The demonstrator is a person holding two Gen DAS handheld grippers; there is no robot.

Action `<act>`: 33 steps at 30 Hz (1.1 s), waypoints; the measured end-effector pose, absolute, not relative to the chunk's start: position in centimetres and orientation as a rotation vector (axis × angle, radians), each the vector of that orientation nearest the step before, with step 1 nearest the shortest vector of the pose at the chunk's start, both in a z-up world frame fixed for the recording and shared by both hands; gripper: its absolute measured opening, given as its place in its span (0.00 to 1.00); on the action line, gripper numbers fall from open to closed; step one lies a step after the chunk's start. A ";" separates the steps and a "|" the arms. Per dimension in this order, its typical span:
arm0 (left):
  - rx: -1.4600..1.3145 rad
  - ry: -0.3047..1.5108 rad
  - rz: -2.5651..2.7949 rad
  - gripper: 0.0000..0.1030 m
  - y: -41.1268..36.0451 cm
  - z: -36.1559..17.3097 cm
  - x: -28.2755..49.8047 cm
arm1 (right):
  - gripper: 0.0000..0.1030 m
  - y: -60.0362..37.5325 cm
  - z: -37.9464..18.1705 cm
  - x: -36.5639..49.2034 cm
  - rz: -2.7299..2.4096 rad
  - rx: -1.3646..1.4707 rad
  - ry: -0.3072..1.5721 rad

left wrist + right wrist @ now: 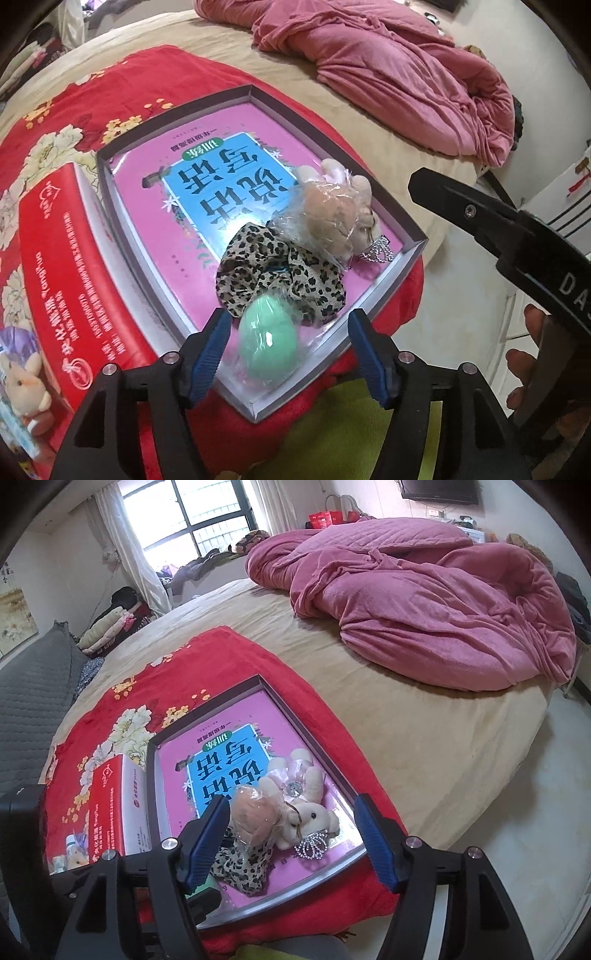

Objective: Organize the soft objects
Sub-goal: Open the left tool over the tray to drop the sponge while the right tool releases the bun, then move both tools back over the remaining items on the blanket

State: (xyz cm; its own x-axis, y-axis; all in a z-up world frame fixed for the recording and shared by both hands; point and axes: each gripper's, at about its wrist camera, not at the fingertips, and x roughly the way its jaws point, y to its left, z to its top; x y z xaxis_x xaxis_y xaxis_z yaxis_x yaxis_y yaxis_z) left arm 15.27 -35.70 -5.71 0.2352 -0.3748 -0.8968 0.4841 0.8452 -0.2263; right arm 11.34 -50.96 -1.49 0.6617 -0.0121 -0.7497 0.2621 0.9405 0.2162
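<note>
Tray (110, 177) on bed: green egg (267, 341), leopard scrunchie (280, 275), wrapped plush (332, 210). Left hand-held gripper (288, 354) spread, egg between pads, released. Right hand-held gripper (291, 834) spread, empty. Advice: withdraw straight upward, avoid nudging egg.

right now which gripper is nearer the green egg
Left. The left gripper has the green egg lying between its open fingers, untouched. The right gripper hangs open over the plush toys further along the box.
</note>
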 end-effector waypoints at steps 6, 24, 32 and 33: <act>0.086 1.165 -0.597 0.73 -34.7 -4.5 14.6 | 0.67 -50.4 -0.7 11.1 -0.154 0.304 0.824; 0.047 1.066 -0.509 0.77 -30.2 -1.0 13.6 | 0.71 -48.1 1.1 10.1 -0.161 0.241 0.810; 0.046 1.030 -0.472 0.77 -27.7 0.5 12.5 | 0.71 -46.4 2.1 9.7 -0.135 0.236 0.803; 0.044 1.028 -0.470 0.77 -27.5 0.6 12.5 | 0.71 -46.3 2.2 9.6 -0.132 0.236 0.803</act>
State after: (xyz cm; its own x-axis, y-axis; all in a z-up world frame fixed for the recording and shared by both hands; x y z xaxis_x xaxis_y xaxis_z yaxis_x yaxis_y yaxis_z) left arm 12.45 -27.52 0.64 0.4263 -0.3556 -0.8318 0.3964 0.8999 -0.1816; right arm 9.63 -46.25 2.19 0.6882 -0.0279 -0.7249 0.2060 0.9657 0.1584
